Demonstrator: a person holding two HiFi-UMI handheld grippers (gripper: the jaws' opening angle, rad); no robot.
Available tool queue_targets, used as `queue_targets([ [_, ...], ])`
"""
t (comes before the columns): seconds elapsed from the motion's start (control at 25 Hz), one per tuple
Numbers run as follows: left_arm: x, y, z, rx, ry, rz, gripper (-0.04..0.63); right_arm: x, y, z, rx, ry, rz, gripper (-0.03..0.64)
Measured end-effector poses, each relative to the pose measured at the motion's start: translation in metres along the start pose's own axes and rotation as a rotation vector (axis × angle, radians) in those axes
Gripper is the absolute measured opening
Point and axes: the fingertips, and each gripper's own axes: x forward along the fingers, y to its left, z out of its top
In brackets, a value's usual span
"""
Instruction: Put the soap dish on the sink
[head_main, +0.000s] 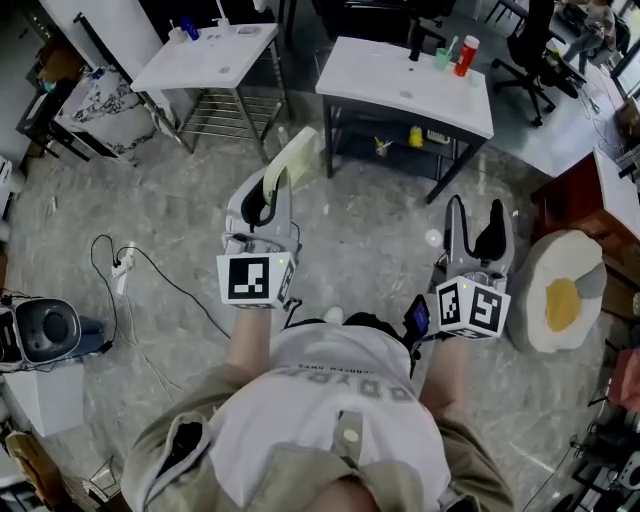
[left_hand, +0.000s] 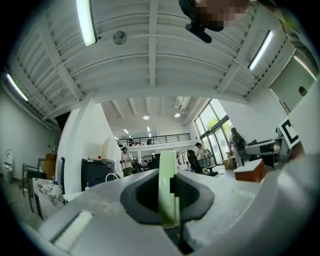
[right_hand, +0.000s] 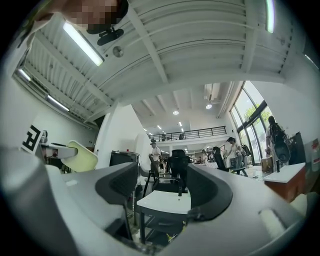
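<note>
Power strip (head_main: 122, 272) lies on the stone floor (head_main: 370, 230) at my far left. Beyond it stands the left sink (head_main: 205, 62), with a blue bottle (head_main: 190, 28) at its back edge. My left gripper (head_main: 265, 192) has its jaws clenched on the soap dish (head_main: 292, 158), pale green and held edge-up in the air above the floor, well short of either sink. The right sink (head_main: 405, 90) stands ahead, carrying a green cup (head_main: 441, 58) and a red bottle (head_main: 466, 55). My right gripper (head_main: 476, 228) hangs with its jaws released and nothing between them. At far right a fried-egg cushion (head_main: 562, 295) sits on the floor.
</note>
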Motion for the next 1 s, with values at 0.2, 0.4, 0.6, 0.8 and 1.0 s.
queue_targets([
  [0.2, 0.013, 0.012, -0.011, -0.025, 0.018, 0.002, 0.018, 0.014, -0.001, -0.006, -0.001, 0.025, -0.014, 0.299],
  [0.4, 0.022, 0.019, -0.02, -0.051, 0.025, -0.004, 0.02, 0.023, -0.005, -0.012, -0.005, 0.033, -0.034, 0.299],
  [0.6, 0.034, 0.025, -0.029, -0.051, 0.028, 0.008, 0.02, 0.032, -0.012, -0.02, -0.001, 0.035, -0.049, 0.298],
  [0.8, 0.052, 0.03, -0.04, -0.072, 0.036, 0.004, 0.018, 0.05, -0.021, -0.03, 0.003, 0.05, -0.052, 0.299],
  [1.0, 0.081, 0.041, -0.049, -0.076, 0.046, 0.019, 0.02, 0.081, -0.027, -0.036, 0.014, 0.055, -0.047, 0.299],
])
